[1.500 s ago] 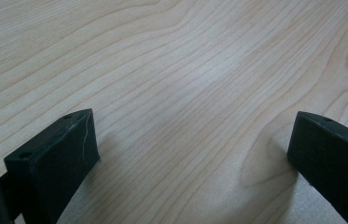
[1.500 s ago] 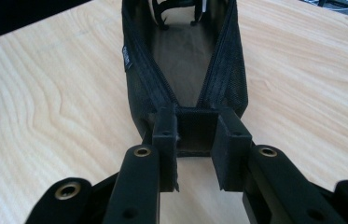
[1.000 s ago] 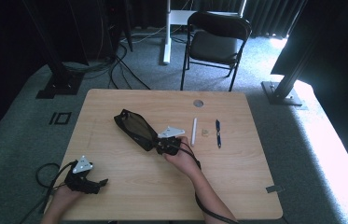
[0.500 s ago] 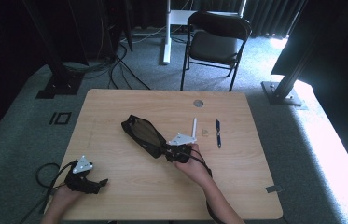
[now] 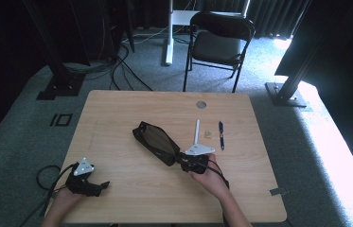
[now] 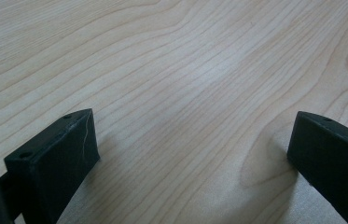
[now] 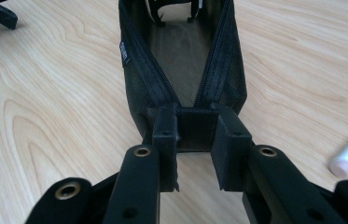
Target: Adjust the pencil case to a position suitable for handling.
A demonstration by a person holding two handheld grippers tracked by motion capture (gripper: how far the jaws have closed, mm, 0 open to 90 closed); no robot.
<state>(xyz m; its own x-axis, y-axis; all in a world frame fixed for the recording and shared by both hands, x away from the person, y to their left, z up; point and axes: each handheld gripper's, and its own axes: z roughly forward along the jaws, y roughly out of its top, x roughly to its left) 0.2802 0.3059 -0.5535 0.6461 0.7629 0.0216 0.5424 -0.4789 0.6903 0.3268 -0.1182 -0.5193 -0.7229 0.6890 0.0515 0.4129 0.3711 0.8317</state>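
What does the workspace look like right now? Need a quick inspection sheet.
Surface: light wooden table, with a round grommet near its far edge.
Job's things: black mesh pencil case, unzipped and gaping, lying flat.
Clutter: white pen-like stick, dark pen and a small tan bit beside the case.
Grippers: right tool is shut on the pencil case's near end, where the zipper rows meet; left tool is open, low over bare wood at the near left corner.
Cables: one trails from each tool; a loop hangs off the left edge.
Surroundings: black folding chair, floor cables, dark stand bases on grey carpet.
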